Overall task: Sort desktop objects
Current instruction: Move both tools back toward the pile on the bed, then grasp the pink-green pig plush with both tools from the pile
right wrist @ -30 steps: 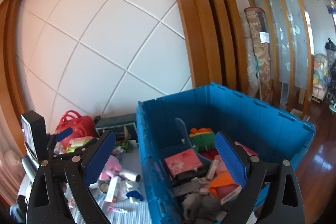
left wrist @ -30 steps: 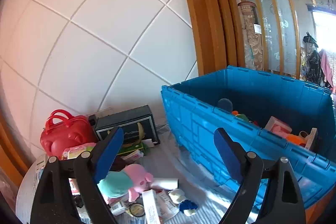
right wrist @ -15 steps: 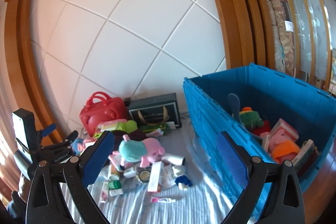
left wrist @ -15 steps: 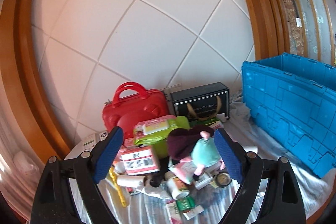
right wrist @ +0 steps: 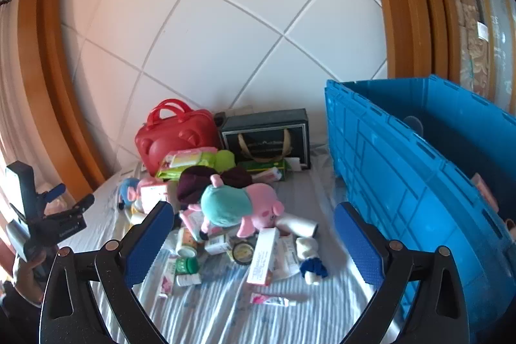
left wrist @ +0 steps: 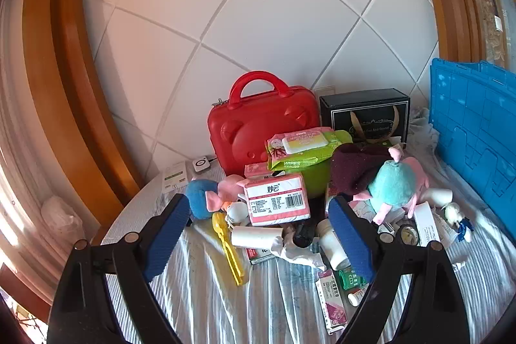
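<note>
A pile of small objects lies on a striped cloth [left wrist: 258,305]. It holds a pink tissue pack [left wrist: 275,199], a green wipes pack [left wrist: 303,150], a pink and teal plush pig [left wrist: 395,184] [right wrist: 238,205], a yellow clip [left wrist: 229,247], white bottles and tubes. A red case [left wrist: 261,121] [right wrist: 175,134] and a black box [left wrist: 366,115] [right wrist: 267,137] stand behind. My left gripper [left wrist: 258,234] is open and empty above the pile's near edge; it also shows in the right wrist view [right wrist: 54,215]. My right gripper [right wrist: 250,242] is open and empty over the pile.
A large blue crate [right wrist: 419,182] [left wrist: 477,131] stands at the right with items inside. A white tiled wall [left wrist: 258,21] and wooden frame [left wrist: 64,86] lie behind. A white tube [right wrist: 272,300] lies near the front.
Both grippers swung left from the blue crate to the pile. The left one moved closer and lower over it. Both stayed open and empty.
</note>
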